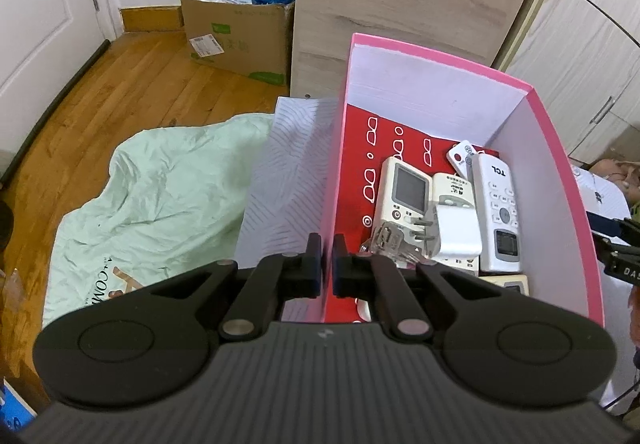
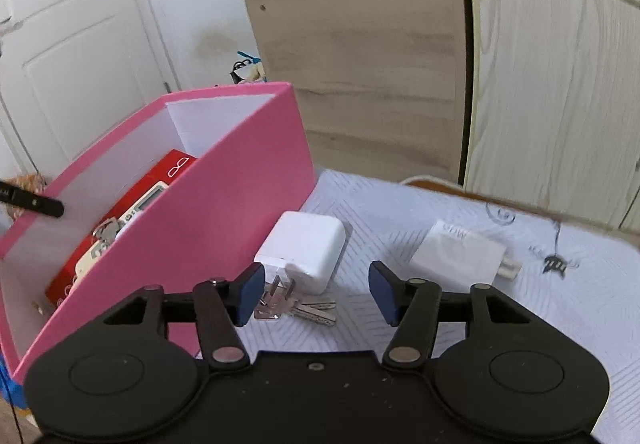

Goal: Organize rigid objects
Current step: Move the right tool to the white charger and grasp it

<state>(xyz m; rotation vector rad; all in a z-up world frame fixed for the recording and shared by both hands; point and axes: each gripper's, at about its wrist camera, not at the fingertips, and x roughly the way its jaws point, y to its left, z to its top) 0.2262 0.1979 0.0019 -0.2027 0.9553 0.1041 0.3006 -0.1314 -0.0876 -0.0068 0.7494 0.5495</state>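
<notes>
The left tool (image 1: 327, 264) is hiding the near end of the pink box (image 1: 556, 164), while the keys (image 2: 308, 310) are lying partly behind the right tool (image 2: 316, 292).

Left gripper (image 1: 327, 260) angled steeply down, jaws pressed together, nothing visibly pinched. Right gripper (image 2: 318, 294) tilted down too, jaws spread wide, blue pads (image 2: 382, 294) facing, empty gap between them.
</notes>
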